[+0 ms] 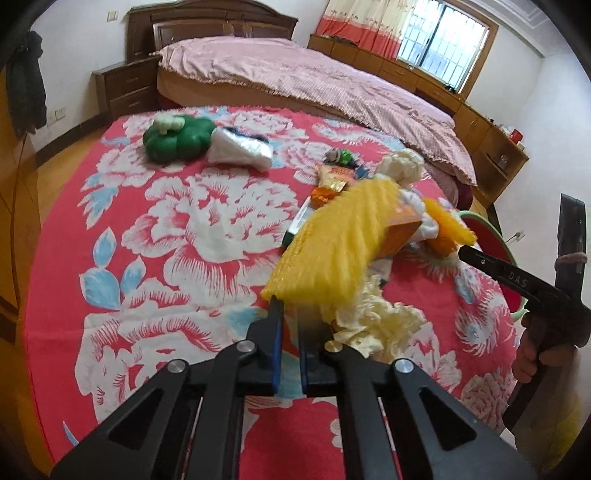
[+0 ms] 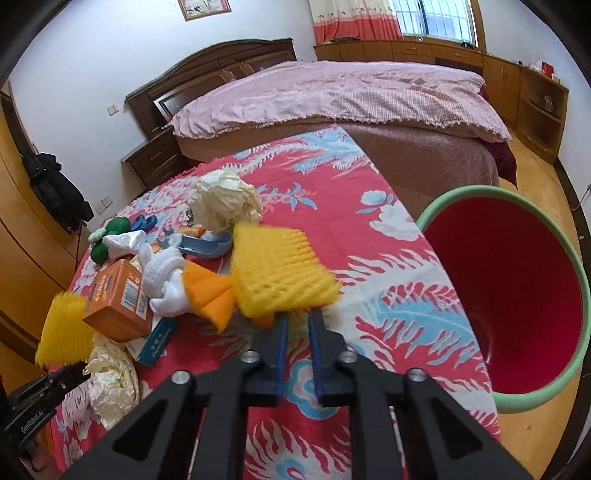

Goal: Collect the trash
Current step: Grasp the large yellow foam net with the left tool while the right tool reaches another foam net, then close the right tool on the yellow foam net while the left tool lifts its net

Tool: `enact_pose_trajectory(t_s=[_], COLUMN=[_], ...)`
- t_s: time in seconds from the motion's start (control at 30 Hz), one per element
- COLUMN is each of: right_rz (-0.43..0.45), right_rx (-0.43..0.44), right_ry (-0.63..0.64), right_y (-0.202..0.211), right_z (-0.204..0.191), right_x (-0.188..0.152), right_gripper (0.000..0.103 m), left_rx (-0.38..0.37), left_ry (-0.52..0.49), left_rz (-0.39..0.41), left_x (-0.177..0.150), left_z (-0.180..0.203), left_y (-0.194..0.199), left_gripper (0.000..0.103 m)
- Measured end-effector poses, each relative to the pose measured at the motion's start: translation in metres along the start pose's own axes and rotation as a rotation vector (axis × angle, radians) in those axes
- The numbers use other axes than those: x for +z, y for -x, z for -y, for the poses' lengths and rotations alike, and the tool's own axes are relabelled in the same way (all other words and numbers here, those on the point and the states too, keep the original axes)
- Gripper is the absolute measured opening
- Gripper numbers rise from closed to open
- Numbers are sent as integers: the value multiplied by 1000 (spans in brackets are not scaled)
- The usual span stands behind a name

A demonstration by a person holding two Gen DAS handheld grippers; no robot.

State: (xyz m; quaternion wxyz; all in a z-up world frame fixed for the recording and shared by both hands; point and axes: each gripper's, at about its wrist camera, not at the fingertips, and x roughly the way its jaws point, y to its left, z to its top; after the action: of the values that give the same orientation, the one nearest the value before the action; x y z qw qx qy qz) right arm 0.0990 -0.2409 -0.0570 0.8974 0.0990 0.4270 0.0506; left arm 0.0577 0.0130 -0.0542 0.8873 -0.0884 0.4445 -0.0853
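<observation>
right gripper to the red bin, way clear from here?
Probably yes. The right gripper, shut on a yellow foam net, has only bare tablecloth between it and the red bin, whose mouth gapes toward it at the table's edge.

Bed with pink quilt (image 1: 314, 81), dark wooden headboard (image 2: 207, 70), nightstand (image 1: 125, 88), barred window (image 1: 443, 40), floral curtain (image 2: 354, 18)
</observation>
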Motion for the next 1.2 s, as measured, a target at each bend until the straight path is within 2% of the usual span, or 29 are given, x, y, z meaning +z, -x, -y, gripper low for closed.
enact_pose_trajectory(t_s=[0.17,0.37,0.43,0.47,0.53,0.6,0.8,0.93,1.07,1.2], right_rz=[35,46,39,37,45,55,27,13,-4,-35], right_rx=[3,20,27,27,27,18,5,-4,-6,8], right_ry=[27,48,44,46,60,71,88,118,130,131], right_y=[15,27,28,29,32,34,26,18,8,-6], right_z=[-4,-9,-9,-9,-11,-11,-11,-11,-10,-6], right_x=[-3,-9,-9,-9,-8,-9,-6,1,9,17], right_gripper=[4,4,5,7,17,40,50,57,58,58], left_rx=[-7,-5,19,33,51,77,88,19,-51,-91], left_ry=[-14,18,27,33,36,22,6,-34,-25,-13], left_rz=[26,6,0,1,10,16,9,75,91,87], left_x=[0,3,3,3,2,3,5,12,23,34], left_z=[5,1,-1,-2,-4,-5,-6,-4,-5,-4], left_y=[11,13,13,13,14,13,3,-1,-8,-18], left_gripper=[4,5,21,26,39,42,42,42,42,32])
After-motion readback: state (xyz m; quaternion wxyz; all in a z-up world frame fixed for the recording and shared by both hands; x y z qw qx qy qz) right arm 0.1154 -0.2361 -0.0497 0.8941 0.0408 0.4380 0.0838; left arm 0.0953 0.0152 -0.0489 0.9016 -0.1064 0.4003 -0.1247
